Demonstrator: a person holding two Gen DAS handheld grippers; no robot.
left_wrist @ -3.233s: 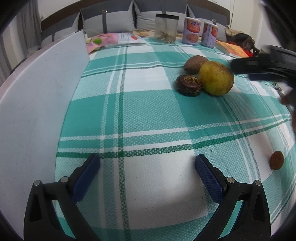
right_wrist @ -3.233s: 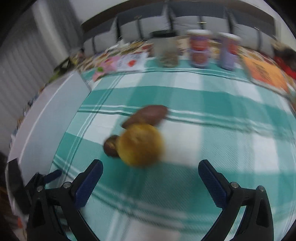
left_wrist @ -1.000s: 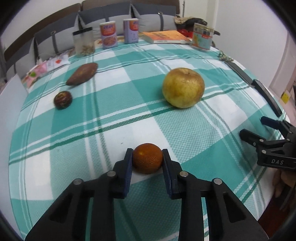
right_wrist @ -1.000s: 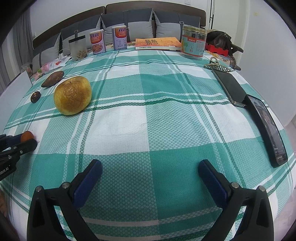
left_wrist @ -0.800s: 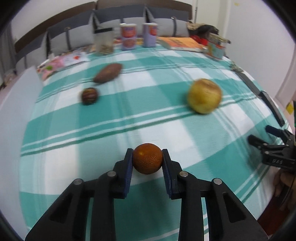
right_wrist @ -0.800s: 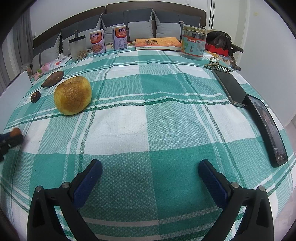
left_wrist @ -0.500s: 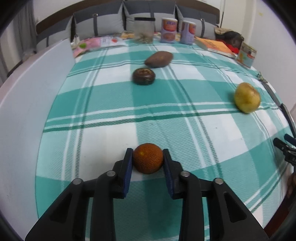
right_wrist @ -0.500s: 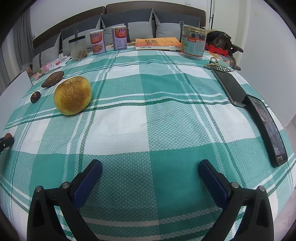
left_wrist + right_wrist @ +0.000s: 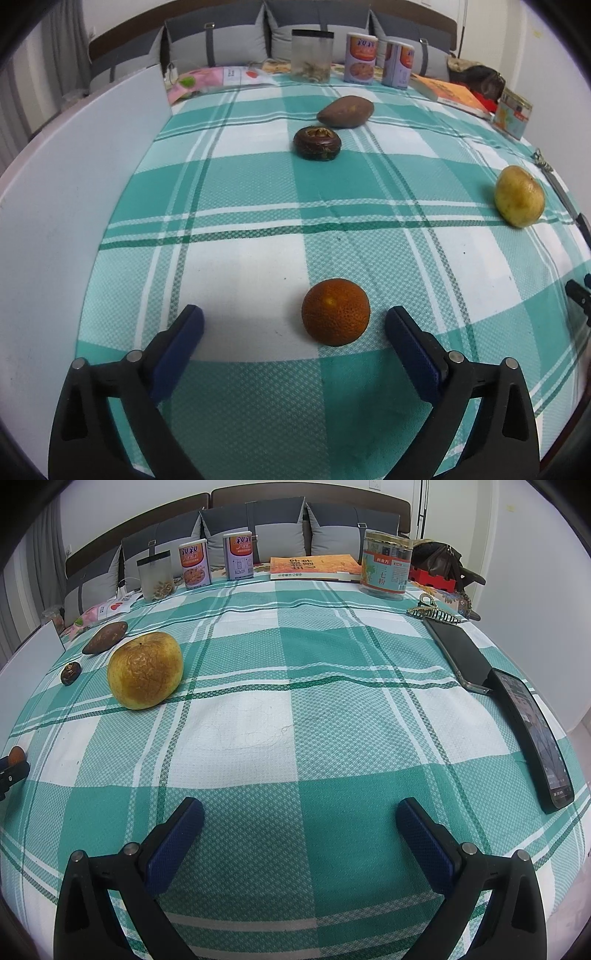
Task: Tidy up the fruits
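Left gripper jaws opening, blue pads wide apart; small round orange fruit with pitted skin sits on the teal-and-white checked tablecloth between the pads, nearer the right-hand one, neither pad touching it. Nothing gripped. Right gripper spread wide over bare cloth, nothing between its pads. In the right wrist view the small orange fruit shows at the far left edge, just beside a tip of the left gripper. Further out: big yellow-brown round fruit with wrinkled skin alone on the cloth, well apart from the orange one; in the left wrist view it sits at the right side. Beyond that, a dark brown flattened round fruit and, just behind it but not touching, a brown elongated pointed fruit. White flat board runs along the left edge of the cloth. On the right edge, two dark phones end to end, the nearer with its screen lit, the farther dark, a hair claw clip past them. Far edge of the cloth: clear plastic jar with a black lid, two white-and-purple printed tins, an orange book, a clear jar with a teal label. Grey cushions behind the row.
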